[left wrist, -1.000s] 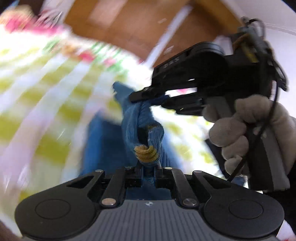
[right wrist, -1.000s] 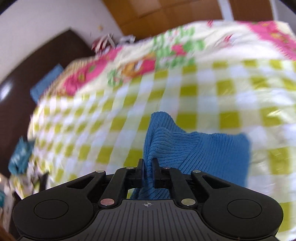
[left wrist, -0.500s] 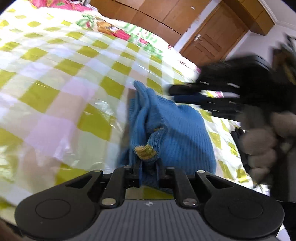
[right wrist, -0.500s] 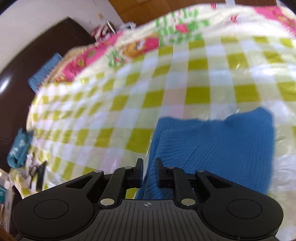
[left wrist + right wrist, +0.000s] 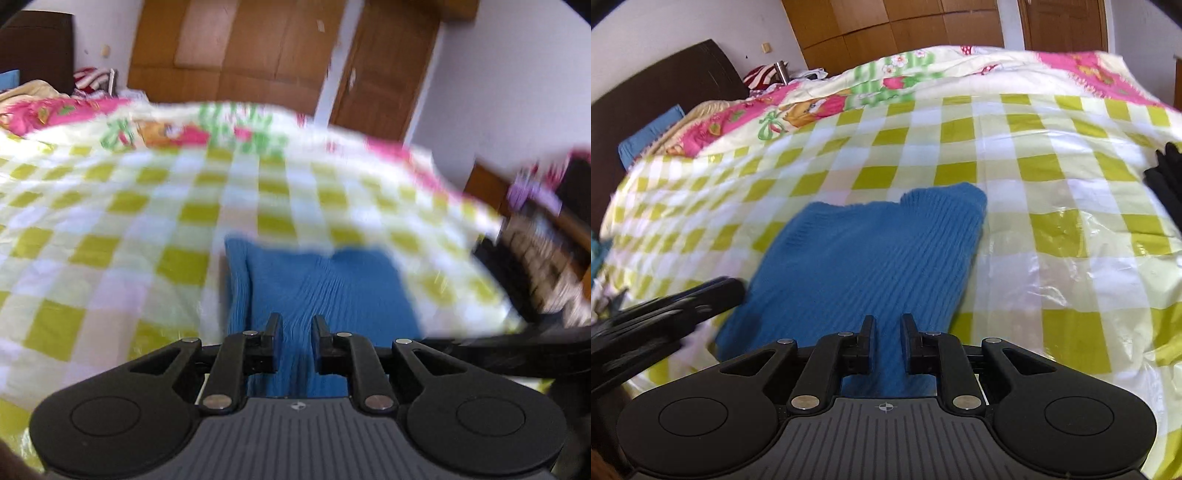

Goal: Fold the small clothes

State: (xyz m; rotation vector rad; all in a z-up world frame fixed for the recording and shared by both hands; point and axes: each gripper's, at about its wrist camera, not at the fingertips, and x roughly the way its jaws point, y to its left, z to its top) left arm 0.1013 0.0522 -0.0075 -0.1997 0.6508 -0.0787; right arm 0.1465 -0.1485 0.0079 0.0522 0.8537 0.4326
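Note:
A blue ribbed knit sweater [image 5: 321, 284] [image 5: 864, 251] lies folded flat on the yellow-and-white checked bed cover [image 5: 110, 221] [image 5: 1034, 166]. My left gripper [image 5: 296, 319] hovers over the sweater's near edge. Its jaws are opening, and the knit shows below the gap, not pinched. My right gripper [image 5: 887, 318] stands over the near edge too, fingers apart, gripping nothing. The left gripper [image 5: 665, 306] also shows as a dark blurred shape at the sweater's left side. In the left wrist view the right gripper [image 5: 498, 347] crosses the lower right.
A dark headboard [image 5: 646, 99] and a blue pillow [image 5: 650, 133] stand at the bed's far left. Wooden wardrobe doors [image 5: 240, 48] and a door [image 5: 384, 66] lie beyond the bed. Dark clothing [image 5: 1167, 177] sits at the right edge. Blurred clutter [image 5: 535, 240] lies past the bed's right side.
Both grippers held bunched blue knit a second ago. Both have let go and drawn back, and the sweater now lies flat and folded on the cover.

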